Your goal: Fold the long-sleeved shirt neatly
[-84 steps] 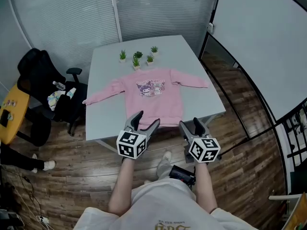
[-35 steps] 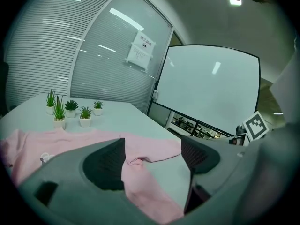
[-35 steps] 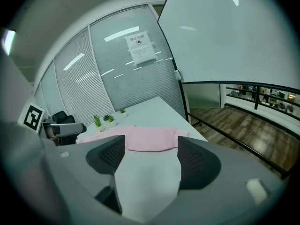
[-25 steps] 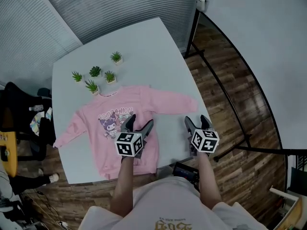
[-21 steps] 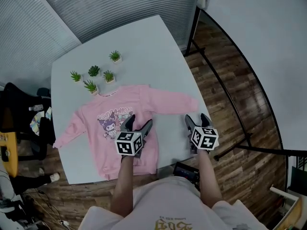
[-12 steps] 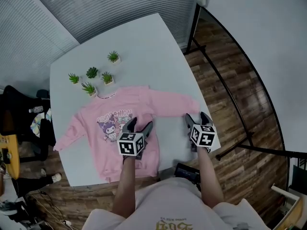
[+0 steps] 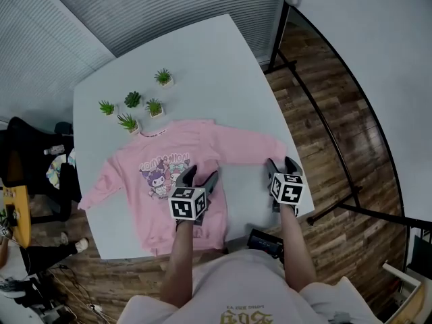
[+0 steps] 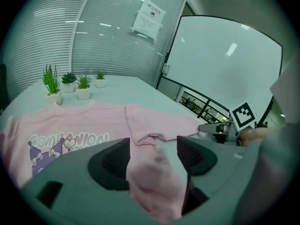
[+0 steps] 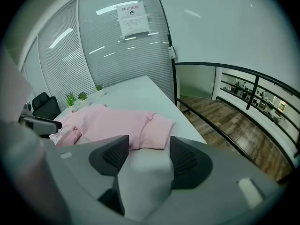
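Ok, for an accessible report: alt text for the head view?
A pink long-sleeved shirt lies flat on a table. The left gripper, jaws just closing, has shirt fabric between them; the right gripper, also closing, has bare table between its jaws beside the sleeve cuff. Potted plants stand beyond the collar.

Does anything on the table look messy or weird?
Not much. The pink shirt lies flat, with just a small bunched fold where one sleeve meets its body. The four little plants stand upright.
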`<state>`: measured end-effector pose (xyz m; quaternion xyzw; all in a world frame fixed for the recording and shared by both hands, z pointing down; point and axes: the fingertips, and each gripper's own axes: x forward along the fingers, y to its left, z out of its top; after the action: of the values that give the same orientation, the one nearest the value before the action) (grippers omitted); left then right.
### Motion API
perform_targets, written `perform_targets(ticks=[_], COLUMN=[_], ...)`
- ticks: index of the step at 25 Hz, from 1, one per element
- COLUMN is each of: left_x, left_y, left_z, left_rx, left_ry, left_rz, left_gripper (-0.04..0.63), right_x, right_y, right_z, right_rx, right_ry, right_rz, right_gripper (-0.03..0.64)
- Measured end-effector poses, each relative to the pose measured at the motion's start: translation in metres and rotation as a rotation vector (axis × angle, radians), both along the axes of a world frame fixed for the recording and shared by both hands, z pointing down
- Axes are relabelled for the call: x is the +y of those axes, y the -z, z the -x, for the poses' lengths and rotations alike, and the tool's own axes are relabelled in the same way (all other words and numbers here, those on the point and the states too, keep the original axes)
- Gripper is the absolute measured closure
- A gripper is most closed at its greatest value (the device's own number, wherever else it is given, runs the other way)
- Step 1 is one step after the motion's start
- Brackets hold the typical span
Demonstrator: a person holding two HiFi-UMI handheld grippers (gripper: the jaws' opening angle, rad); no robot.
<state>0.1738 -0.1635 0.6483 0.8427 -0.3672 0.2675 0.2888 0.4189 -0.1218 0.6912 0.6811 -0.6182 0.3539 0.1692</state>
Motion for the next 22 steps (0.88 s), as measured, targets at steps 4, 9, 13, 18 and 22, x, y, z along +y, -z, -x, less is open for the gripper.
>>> perform_targets(ticks=[4,9,13,18,22], left_x=[-0.001,-0.005,-0.009,-0.002,0.000], left_y=[-0.002,0.000,0.006,0.004,0.008], left_z=[0.003,0.008,0.011,0.013,0.013], left_rx=[-0.010,-0.007,0.034,0.021,0.015], left_ry=[0.001,0.017,0.041,0.031,0.024], left_rz=[0.006,-0.005,-0.004,0.001,-0.011], left_gripper=[0.290,0.299,0.310,0.310,0.308], right_x=[-0.001,0.000,0.000,0.002,0.003], right_y=[0.000,-0.003,-0.005,-0.008,-0.002], right_z=[0.001,0.002,0.001,-0.003,-0.001], right_rx=[-0.004,0.062,0.114,0.126,0.032], right_ry=[0.012,0.048,0.070,0.087,0.055], right_rz=[-0.002,0.026,0.049,0.056,0.013], right_gripper=[0.336,0.396,0.475,0.563,0.572])
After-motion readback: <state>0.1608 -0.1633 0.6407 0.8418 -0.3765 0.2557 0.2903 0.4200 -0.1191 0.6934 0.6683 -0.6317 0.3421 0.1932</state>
